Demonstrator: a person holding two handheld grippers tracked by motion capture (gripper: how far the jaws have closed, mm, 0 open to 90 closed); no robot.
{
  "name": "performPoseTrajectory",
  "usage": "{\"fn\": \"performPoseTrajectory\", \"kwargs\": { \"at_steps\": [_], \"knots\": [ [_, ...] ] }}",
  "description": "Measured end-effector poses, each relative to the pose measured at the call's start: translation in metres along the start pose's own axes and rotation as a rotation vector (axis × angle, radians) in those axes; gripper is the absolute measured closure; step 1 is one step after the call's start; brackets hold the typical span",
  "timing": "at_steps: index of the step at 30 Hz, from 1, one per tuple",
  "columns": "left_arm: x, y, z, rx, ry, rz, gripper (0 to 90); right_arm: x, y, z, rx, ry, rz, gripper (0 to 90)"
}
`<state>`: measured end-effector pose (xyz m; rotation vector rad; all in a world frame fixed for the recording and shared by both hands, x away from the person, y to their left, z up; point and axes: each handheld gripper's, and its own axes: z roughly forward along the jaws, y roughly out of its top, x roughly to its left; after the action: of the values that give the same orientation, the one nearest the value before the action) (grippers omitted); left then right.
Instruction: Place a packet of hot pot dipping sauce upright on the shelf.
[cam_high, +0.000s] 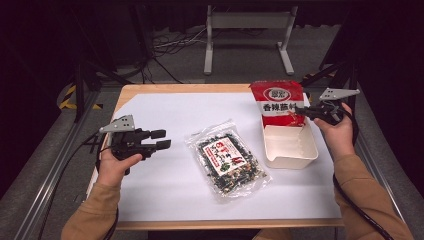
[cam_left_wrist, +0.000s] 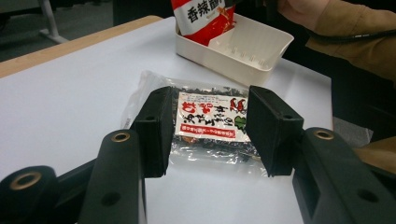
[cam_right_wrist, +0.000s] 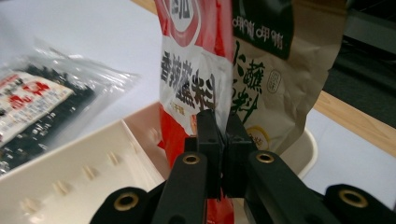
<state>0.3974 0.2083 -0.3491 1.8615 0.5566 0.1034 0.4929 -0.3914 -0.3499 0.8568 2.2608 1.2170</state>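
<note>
The worktop (cam_high: 165, 200) is wide and white, with a wood edge. On its right side sits a white tray (cam_high: 290, 147). A red bag (cam_high: 278, 102) stands in the far end of the tray, and the near end of the tray is bare. In the right gripper view a tan bag (cam_right_wrist: 275, 88) stands just behind the red one.

The right gripper (cam_high: 306, 112) comes in from the right. Its jaws are closed tight on the side edge of the red bag (cam_right_wrist: 191, 70). The bag looks thin, soft and light. It will bend and crinkle, and the shiny skin may slip. The flat sealed edge is the best spot to pinch, since the full middle would squash. Holding it low on the side may let the top flop over.

A clear bag (cam_high: 227, 160) of dark dried bits lies flat in the middle of the worktop, to the left of the tray and apart from it. It looks light and floppy too. The bits inside could crack if squeezed hard. A bare clear edge or corner is the safe place to take it.

The left gripper (cam_high: 160, 139) hovers at the left, well apart from the clear bag (cam_left_wrist: 210, 123). Its jaws stand open with nothing in them.
</note>
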Motion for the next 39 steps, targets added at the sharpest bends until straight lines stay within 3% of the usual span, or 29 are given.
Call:
{"fn": "performPoseTrajectory", "kwargs": {
  "at_steps": [8, 13, 23, 32, 39],
  "knots": [
    [0.001, 0.000, 0.000, -0.004, -0.001, -0.001, 52.3, 0.000, -0.007, 0.001, 0.031, -0.022, 0.015, 87.0],
    [0.000, 0.000, 0.001, 0.002, -0.004, 0.001, 52.3, 0.004, -0.011, 0.003, 0.101, -0.049, -0.007, 86.6],
    [0.000, 0.000, 0.004, 0.009, -0.006, 0.001, 51.5, 0.007, -0.016, 0.005, 0.154, -0.065, 0.005, 84.3],
    [0.003, -0.001, 0.007, 0.020, -0.003, -0.009, 47.7, 0.010, -0.014, -0.002, 0.110, -0.094, 0.050, 57.9],
    [0.003, 0.001, 0.011, 0.026, 0.007, -0.017, 45.1, 0.013, -0.012, -0.014, 0.079, -0.124, 0.073, 46.4]
  ]
}}
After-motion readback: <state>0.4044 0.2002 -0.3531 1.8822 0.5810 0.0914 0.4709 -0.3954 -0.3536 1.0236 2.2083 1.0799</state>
